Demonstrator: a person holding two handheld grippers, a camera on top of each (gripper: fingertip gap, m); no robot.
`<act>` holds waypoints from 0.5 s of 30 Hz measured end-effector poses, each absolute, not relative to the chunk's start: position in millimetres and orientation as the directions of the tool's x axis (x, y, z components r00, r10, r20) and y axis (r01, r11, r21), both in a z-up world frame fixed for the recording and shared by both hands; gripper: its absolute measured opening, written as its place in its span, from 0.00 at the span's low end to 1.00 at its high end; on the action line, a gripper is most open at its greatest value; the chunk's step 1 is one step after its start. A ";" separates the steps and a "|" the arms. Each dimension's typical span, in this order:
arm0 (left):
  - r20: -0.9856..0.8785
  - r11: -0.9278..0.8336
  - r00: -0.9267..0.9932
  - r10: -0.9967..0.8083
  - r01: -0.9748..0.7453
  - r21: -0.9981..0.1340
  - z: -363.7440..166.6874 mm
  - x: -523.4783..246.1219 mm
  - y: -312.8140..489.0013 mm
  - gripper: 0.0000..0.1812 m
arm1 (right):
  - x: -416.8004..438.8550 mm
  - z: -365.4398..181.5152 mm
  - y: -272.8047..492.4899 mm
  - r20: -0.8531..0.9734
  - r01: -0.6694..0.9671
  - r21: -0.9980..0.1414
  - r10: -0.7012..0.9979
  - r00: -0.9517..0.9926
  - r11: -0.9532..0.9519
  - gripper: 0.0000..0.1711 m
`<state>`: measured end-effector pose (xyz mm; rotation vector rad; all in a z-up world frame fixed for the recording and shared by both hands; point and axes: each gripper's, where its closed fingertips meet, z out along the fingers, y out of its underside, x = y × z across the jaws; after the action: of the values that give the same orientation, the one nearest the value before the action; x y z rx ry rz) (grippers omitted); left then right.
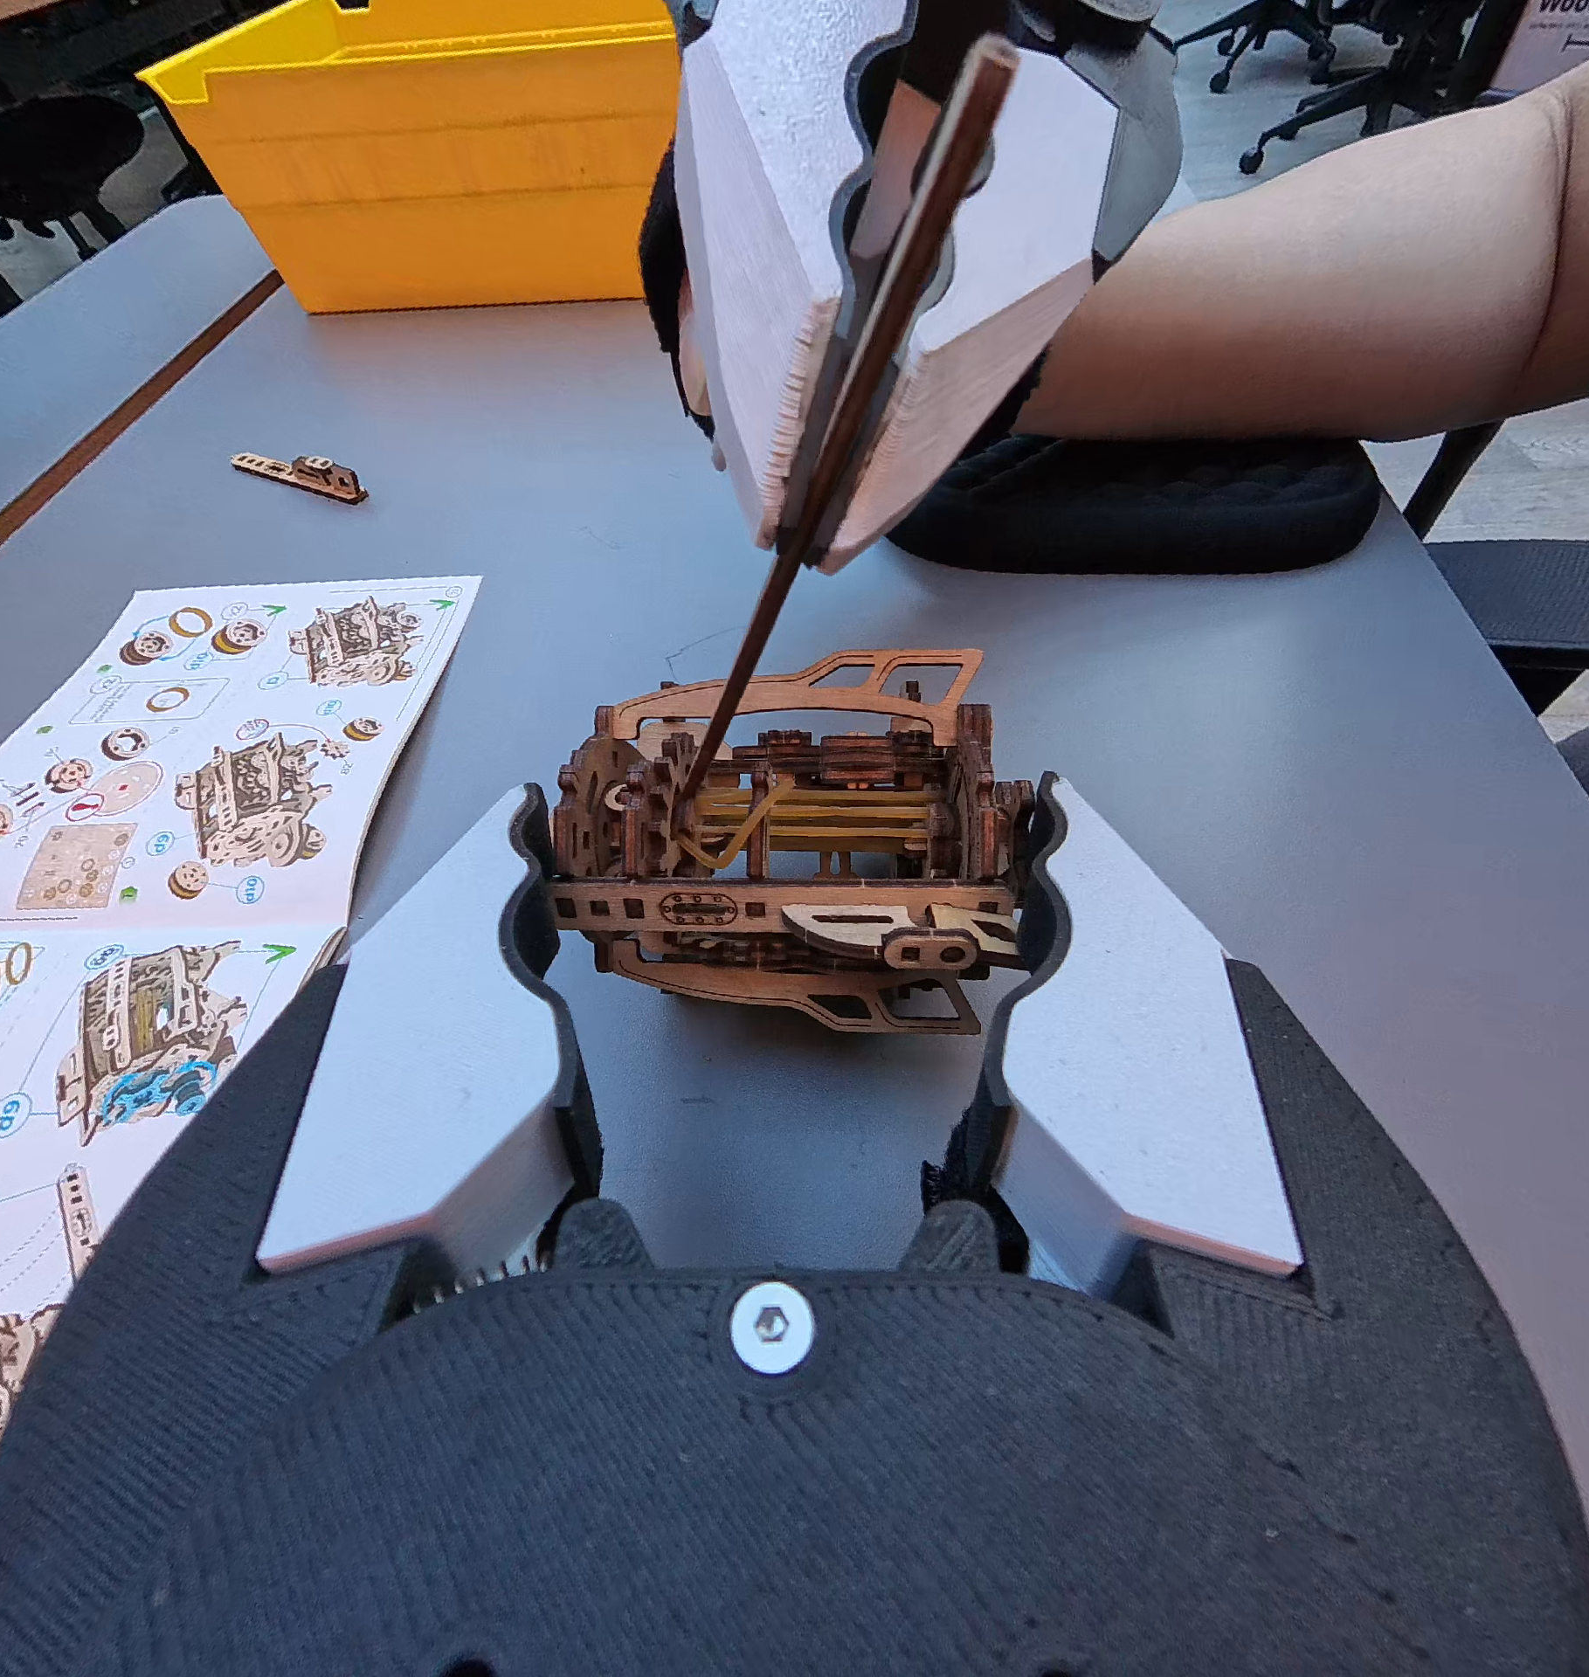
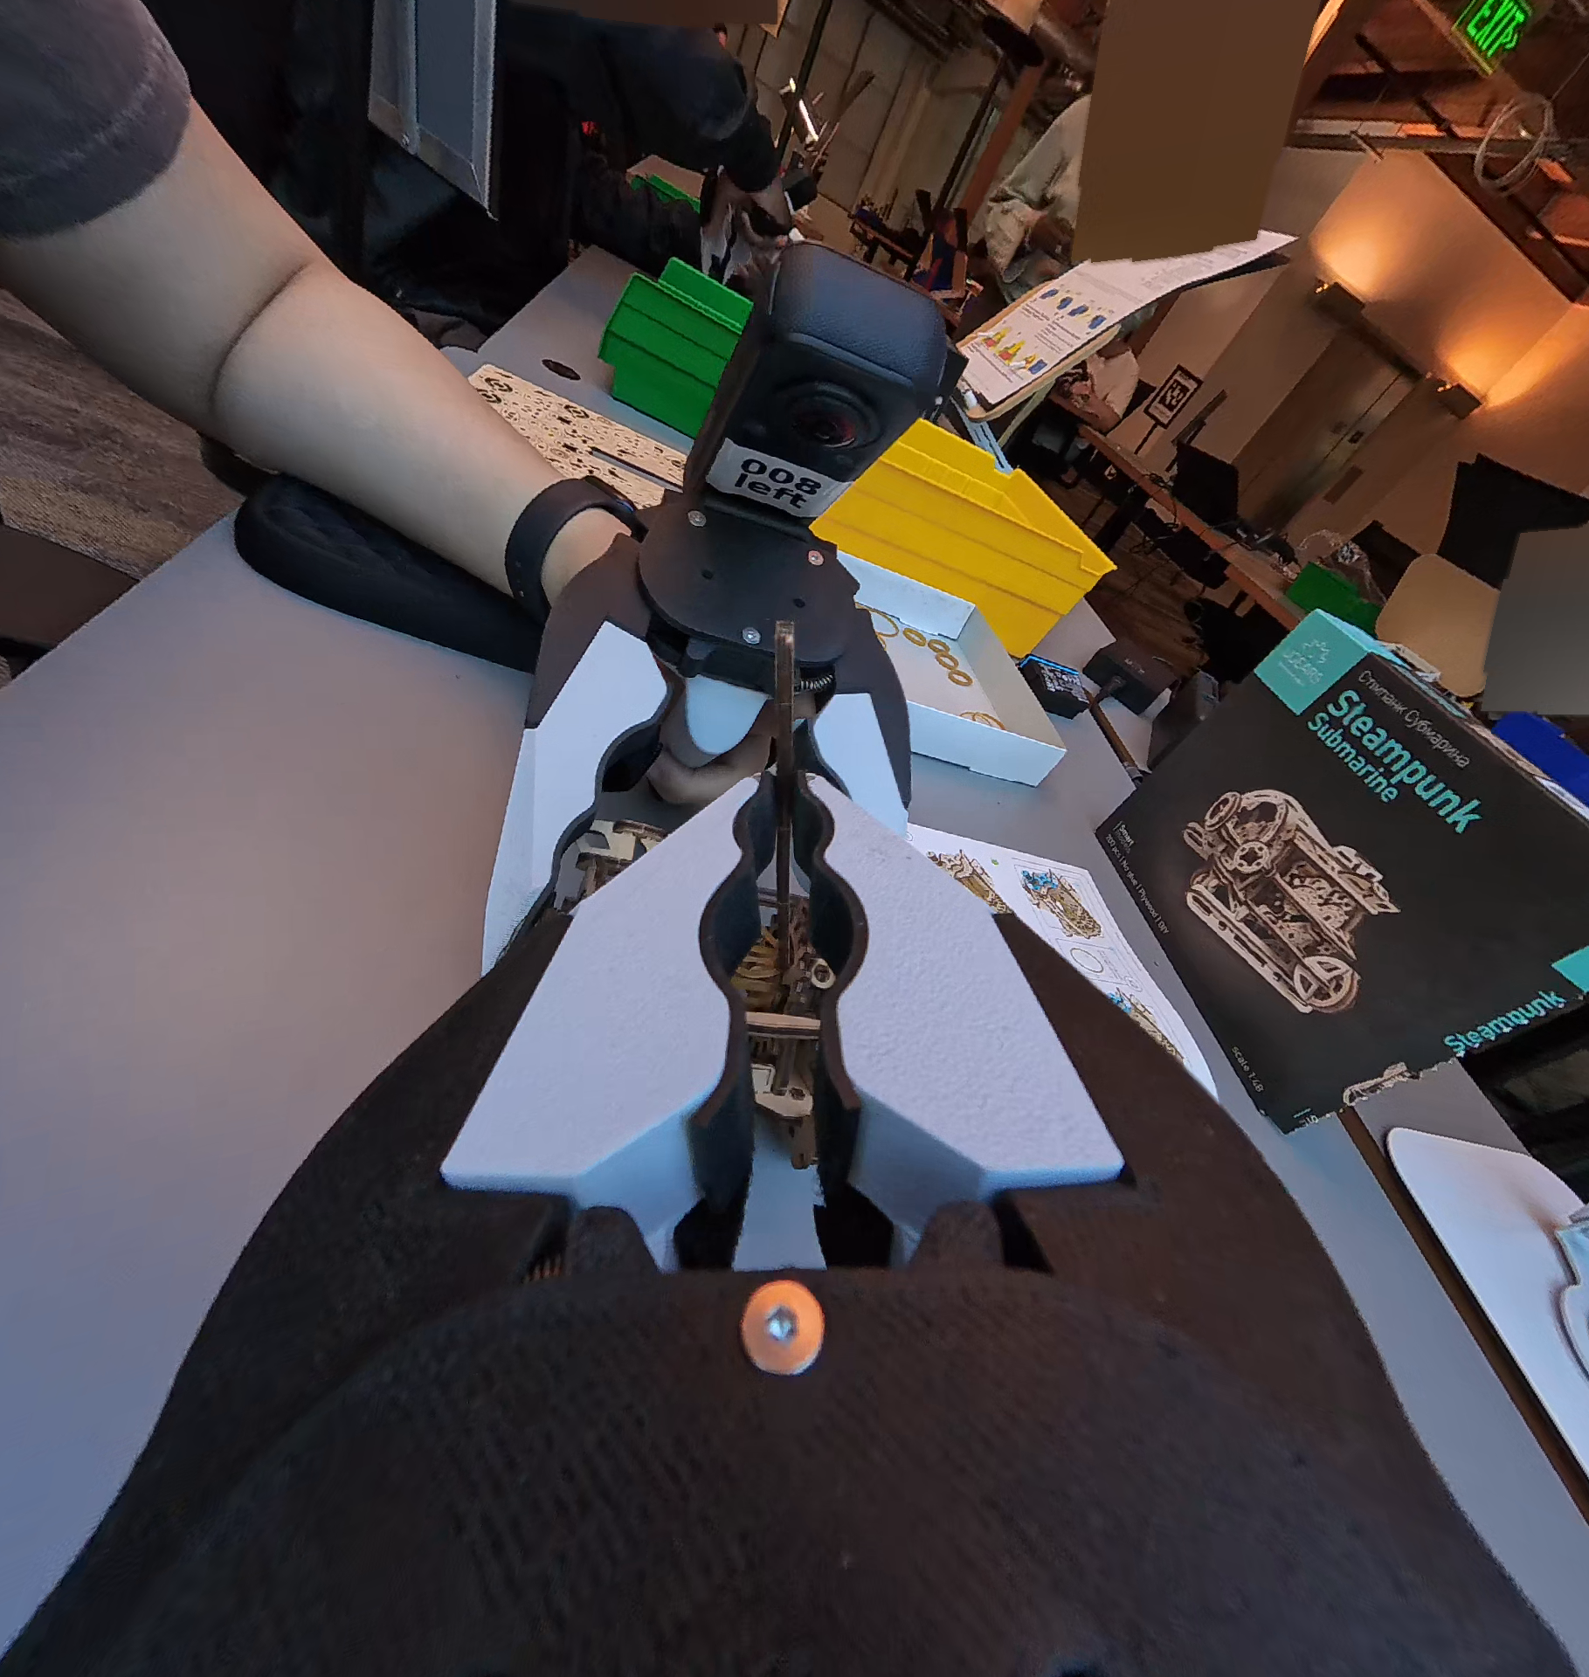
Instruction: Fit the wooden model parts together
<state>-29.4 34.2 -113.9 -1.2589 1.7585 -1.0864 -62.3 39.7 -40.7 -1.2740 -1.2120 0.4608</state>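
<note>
The wooden model (image 1: 781,844), a small brown frame with gears and yellow rubber bands (image 1: 827,817) strung inside, sits just above the grey table (image 1: 500,436). My left gripper (image 1: 786,871) is shut on the model, one fingertip against each end. My right gripper (image 1: 795,544) comes down from above, shut on a thin dark wooden stick (image 1: 745,671). The stick's tip reaches into the model's left side at the rubber bands. In the right wrist view, my right gripper (image 2: 783,785) pinches the stick (image 2: 783,690). The model (image 2: 777,1044) shows through the finger gap.
An instruction sheet (image 1: 182,771) lies left of the model, a small loose wooden part (image 1: 300,474) behind it. A yellow bin (image 1: 427,154) stands at the back. A person's forearm (image 1: 1317,272) rests on a black pad (image 1: 1135,508). The kit box (image 2: 1371,871) and a white tray (image 2: 954,717) stand beyond. There is about 7 centimeters between the tips of the two grippers.
</note>
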 end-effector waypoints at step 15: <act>-0.074 0.175 -0.272 -0.959 -0.369 -0.913 -113.8 -29.0 34.3 0.57 | -58.5 -38.2 49.2 0.323 0.274 -0.937 0.842 0.433 0.219 0.00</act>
<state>-29.0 34.3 -113.8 -1.2624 1.7576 -1.0782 -58.5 49.2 -38.2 -1.3381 -1.1059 0.5311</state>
